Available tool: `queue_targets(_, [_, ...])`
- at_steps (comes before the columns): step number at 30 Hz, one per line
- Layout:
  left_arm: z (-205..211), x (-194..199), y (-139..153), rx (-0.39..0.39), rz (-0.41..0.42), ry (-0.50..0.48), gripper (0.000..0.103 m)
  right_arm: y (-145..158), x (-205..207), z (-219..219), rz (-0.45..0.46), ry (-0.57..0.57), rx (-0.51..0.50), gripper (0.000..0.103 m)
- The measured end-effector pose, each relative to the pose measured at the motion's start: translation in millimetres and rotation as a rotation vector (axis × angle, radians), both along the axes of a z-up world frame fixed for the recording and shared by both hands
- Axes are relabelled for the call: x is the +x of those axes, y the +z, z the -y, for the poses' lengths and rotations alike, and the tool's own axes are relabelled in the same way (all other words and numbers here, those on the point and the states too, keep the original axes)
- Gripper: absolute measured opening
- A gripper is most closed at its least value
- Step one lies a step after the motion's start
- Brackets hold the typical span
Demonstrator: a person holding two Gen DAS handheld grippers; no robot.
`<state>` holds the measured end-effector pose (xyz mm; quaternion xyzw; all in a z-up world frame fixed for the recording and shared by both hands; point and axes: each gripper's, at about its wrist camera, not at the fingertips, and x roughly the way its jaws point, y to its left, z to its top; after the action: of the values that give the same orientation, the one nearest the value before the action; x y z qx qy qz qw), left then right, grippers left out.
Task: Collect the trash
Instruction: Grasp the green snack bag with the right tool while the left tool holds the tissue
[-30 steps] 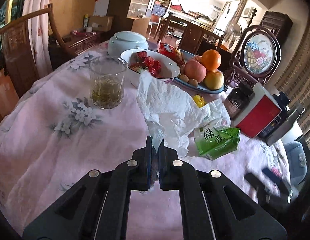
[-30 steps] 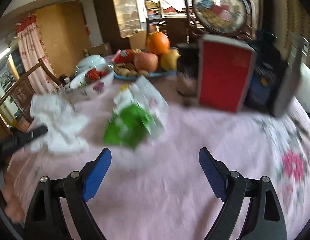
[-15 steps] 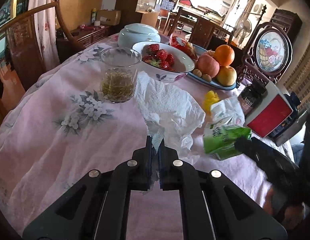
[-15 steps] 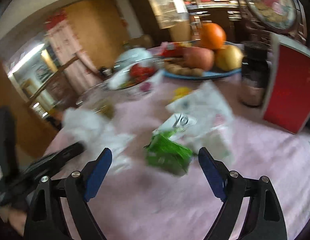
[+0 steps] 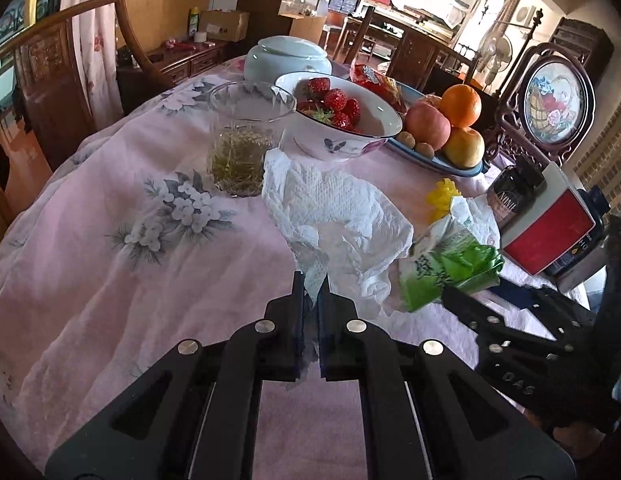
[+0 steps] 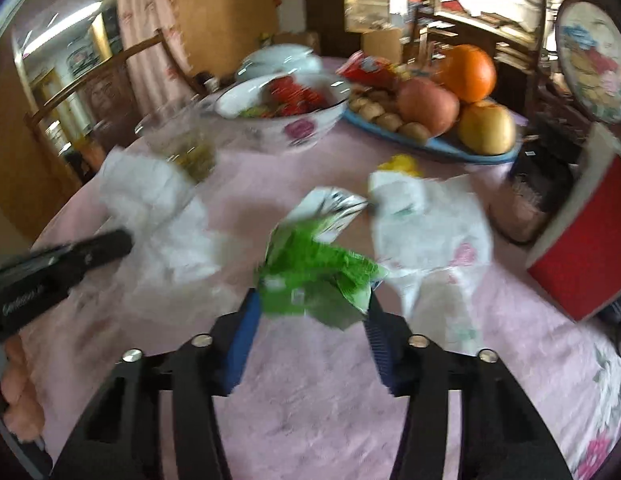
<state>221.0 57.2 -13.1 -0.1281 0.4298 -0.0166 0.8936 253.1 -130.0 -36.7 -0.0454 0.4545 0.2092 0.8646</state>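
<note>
A crumpled white paper towel lies on the pink flowered tablecloth. My left gripper is shut on its near corner. To the right is a crumpled green wrapper, also visible in the left wrist view. My right gripper has come around it with its jaws closing, and the wrapper's sides reach both blue pads. Behind the wrapper lie a white plastic bag and a small yellow wrapper. The right wrist view is blurred.
A glass of tea leaves stands just behind the towel. Further back are a strawberry bowl, a blue fruit plate and a lidded white pot. A dark jar and a red box stand at right.
My right gripper has swung left and in toward the green wrapper, and its jaws have narrowed from wide open to around it. My left gripper has kept hold of the towel, barely moving.
</note>
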Motion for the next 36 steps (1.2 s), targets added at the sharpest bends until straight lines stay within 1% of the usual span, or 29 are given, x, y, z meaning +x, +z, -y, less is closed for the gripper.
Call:
queue_targets(4, [-5,0,1,-0.02,-0.002,0.006,0.007,3,-11,-7,-0.038,0.136,0.078,0.049])
queue_targets(5, [-5,0,1,-0.019,-0.001,0.009,0.007,4,-12,-7,-0.044,0.152,0.097,0.049])
queue_targets(7, [-6,1,1,-0.019,-0.002,0.013,0.007,7,-10,0,-0.048,0.16,0.125,0.052])
queue_targets(8, [-7,1,0,-0.022,-0.006,0.015,0.007,8,-9,1,-0.045,0.148,0.115,0.058])
queue_targets(9, [-8,2,0,-0.025,-0.01,0.017,0.007,8,-8,4,-0.037,0.132,0.093,0.061])
queue_targets(11, [-9,2,-1,-0.029,-0.013,0.021,0.007,9,-7,9,-0.016,0.121,0.049,0.063])
queue_targets(15, [-11,3,-1,-0.033,-0.015,0.024,0.007,8,-4,15,0.007,0.114,-0.002,0.067])
queue_targets(16, [-11,3,-2,-0.031,-0.016,0.025,0.007,7,-3,15,0.018,0.115,-0.037,0.067])
queue_targets(18, [-11,4,-3,-0.031,-0.021,0.025,0.007,6,-2,16,0.028,0.124,-0.073,0.068])
queue_targets(21, [-12,5,-4,-0.033,-0.024,0.026,0.007,4,3,20,0.029,0.125,-0.108,0.069])
queue_targets(25, [-11,5,-5,-0.028,-0.026,0.025,0.007,5,13,27,0.031,0.118,-0.087,0.07])
queue_targets(27, [-9,5,-5,-0.023,-0.026,0.018,0.007,2,20,20,0.031,0.131,-0.103,0.07])
queue_targets(31, [-6,6,-6,-0.009,-0.028,0.006,0.007,-5,25,2,0.032,0.174,-0.169,0.069])
queue_targets(33, [-7,6,-7,-0.012,-0.032,0.012,0.007,-4,19,-2,0.012,0.213,-0.151,0.063])
queue_targets(36, [-10,7,-7,-0.02,-0.035,0.023,0.007,3,3,-6,-0.012,0.273,-0.082,0.059])
